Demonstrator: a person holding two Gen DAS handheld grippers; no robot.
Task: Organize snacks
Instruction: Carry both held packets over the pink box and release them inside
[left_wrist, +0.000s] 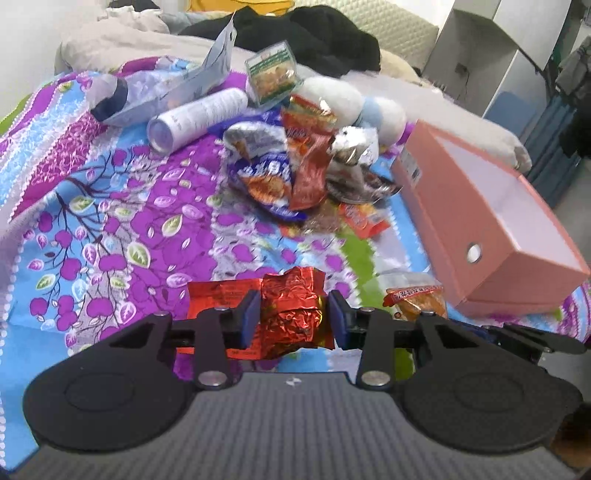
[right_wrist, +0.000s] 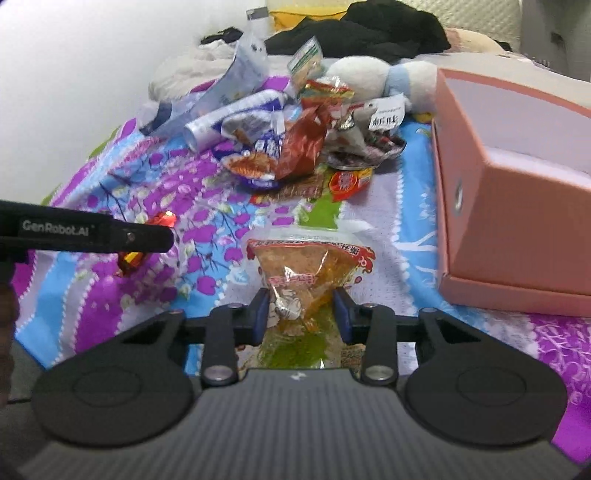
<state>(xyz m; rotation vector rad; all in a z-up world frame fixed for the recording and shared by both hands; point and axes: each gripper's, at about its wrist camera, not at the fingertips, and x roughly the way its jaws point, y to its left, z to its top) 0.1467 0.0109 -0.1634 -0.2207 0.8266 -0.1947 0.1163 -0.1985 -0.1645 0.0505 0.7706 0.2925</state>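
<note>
My left gripper is shut on a crumpled red foil snack packet, held just above the flowered bedspread. My right gripper is shut on a clear orange snack packet with a red printed band; that packet also shows in the left wrist view. A pile of snack bags lies in the middle of the bed and shows in the right wrist view. An open pink box stands to the right and is empty inside; it also shows in the right wrist view. The left gripper's body shows at the left of the right wrist view.
A white tube, a plastic bottle, a silver pouch and a small green packet lie behind the pile. A white and blue plush toy sits by the box. Black clothing lies at the bed's head.
</note>
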